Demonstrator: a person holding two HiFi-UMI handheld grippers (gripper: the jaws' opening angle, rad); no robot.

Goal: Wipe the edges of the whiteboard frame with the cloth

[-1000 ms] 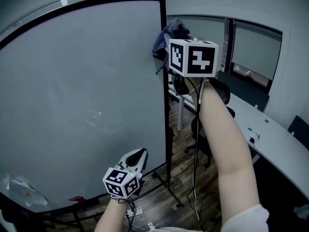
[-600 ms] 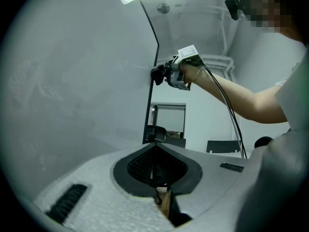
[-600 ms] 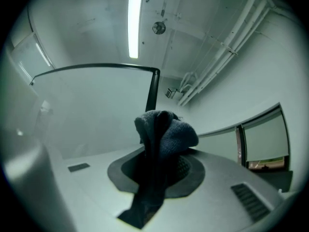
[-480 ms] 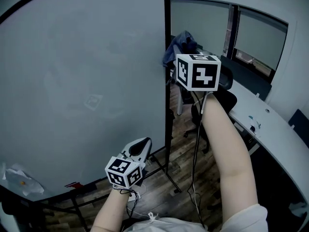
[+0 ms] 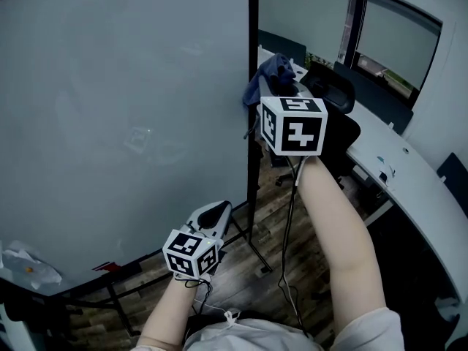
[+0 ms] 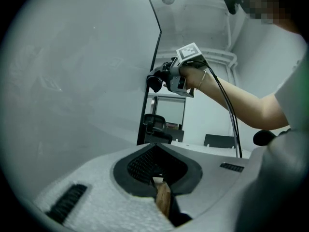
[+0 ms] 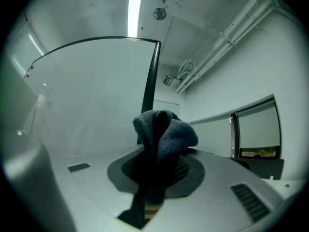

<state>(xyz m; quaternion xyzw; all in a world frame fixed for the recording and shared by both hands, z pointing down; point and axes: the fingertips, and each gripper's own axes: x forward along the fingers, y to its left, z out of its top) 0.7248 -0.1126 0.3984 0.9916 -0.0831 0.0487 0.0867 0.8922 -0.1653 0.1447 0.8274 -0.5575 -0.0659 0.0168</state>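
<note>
A large whiteboard (image 5: 124, 115) stands upright with a thin black frame; its right edge (image 5: 253, 86) runs vertically through the head view. My right gripper (image 5: 267, 86) is shut on a bunched blue cloth (image 5: 269, 73), which presses against that right frame edge about mid-height. In the right gripper view the cloth (image 7: 161, 134) sticks up between the jaws beside the black frame (image 7: 148, 88). My left gripper (image 5: 208, 221) hangs low near the board's bottom right corner, shut with nothing in it. The left gripper view shows the right gripper (image 6: 166, 79) at the frame.
The board rests on a black stand with legs (image 5: 252, 251) on a wooden floor. A black office chair (image 5: 333, 97) and a long white desk (image 5: 409, 174) lie to the right. A crumpled white sheet (image 5: 25, 265) clings to the board's lower left.
My right gripper with the cloth has slid down the board's right frame edge from near the top corner. The left gripper has stayed low.
</note>
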